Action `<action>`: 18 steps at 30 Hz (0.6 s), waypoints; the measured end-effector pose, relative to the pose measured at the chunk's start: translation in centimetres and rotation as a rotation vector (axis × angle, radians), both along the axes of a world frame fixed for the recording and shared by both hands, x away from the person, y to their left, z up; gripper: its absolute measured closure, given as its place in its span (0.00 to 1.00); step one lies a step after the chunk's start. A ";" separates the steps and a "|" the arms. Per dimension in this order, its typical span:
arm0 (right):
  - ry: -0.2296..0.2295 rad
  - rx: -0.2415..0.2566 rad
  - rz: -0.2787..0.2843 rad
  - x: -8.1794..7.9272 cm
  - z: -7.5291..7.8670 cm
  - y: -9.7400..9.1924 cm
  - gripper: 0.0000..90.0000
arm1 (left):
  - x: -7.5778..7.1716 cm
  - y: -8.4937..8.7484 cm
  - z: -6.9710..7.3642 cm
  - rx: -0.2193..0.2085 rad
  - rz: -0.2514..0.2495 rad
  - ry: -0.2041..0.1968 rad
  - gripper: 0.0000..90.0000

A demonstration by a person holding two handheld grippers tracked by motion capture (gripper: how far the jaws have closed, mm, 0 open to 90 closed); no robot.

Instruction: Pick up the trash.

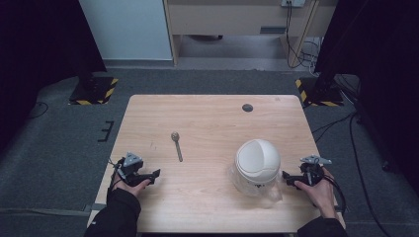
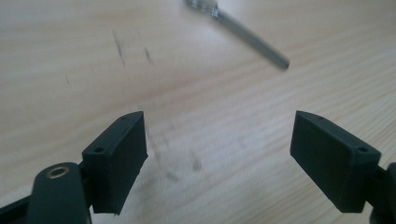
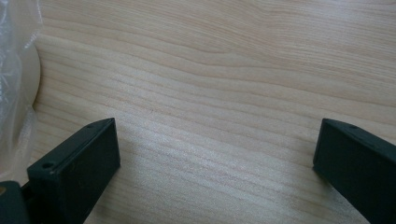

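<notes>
We see a pale wooden surface from above, with our two forearms coming in from the near edge. The left hand-held gripper rests low at the near left part of the surface, its jaws pointing to the right; in the left gripper view its two black jaws stand wide apart over bare wood, released, with nothing between them. A spoon lies on the surface a little farther off and to the right of that gripper, its bowl at the far end and its handle running toward us; in the left gripper view the handle shows blurred at the top, well apart from the jaws. The right hand-held gripper sits at the near right edge, its jaws pointing left toward a white rounded container wrapped in clear plastic, which stands on the near right part of the surface. The gripper's tips are just beside the container, and we cannot tell from above whether they touch the wrapping. In the right gripper view the jaws are spread wide over bare wood, released and gripping nothing, and the crinkled clear plastic with the white form behind it shows at the left edge, beside the left jaw. A small dark round spot marks the far part of the surface.
</notes>
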State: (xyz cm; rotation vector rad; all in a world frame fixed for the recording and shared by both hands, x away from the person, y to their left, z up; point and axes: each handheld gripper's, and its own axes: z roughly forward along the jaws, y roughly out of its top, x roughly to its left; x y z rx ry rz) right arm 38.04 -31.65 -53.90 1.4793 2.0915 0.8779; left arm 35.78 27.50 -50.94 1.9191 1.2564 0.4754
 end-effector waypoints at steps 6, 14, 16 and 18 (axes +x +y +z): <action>0.001 0.001 0.001 0.0 0.0 0.0 0.01 | -0.7 -0.7 2.2 -0.045 -0.033 -0.147 0.20; 0.001 0.000 0.001 0.0 0.0 0.0 0.01 | -1.5 -1.6 4.0 -0.083 -0.069 -0.240 0.20; 0.002 0.000 0.001 0.0 0.0 0.0 0.01 | -1.8 -1.8 4.5 -0.076 -0.070 -0.264 0.20; 0.000 0.000 0.003 0.0 0.0 0.0 0.01 | -2.1 -2.0 5.0 -0.088 -0.073 -0.274 0.21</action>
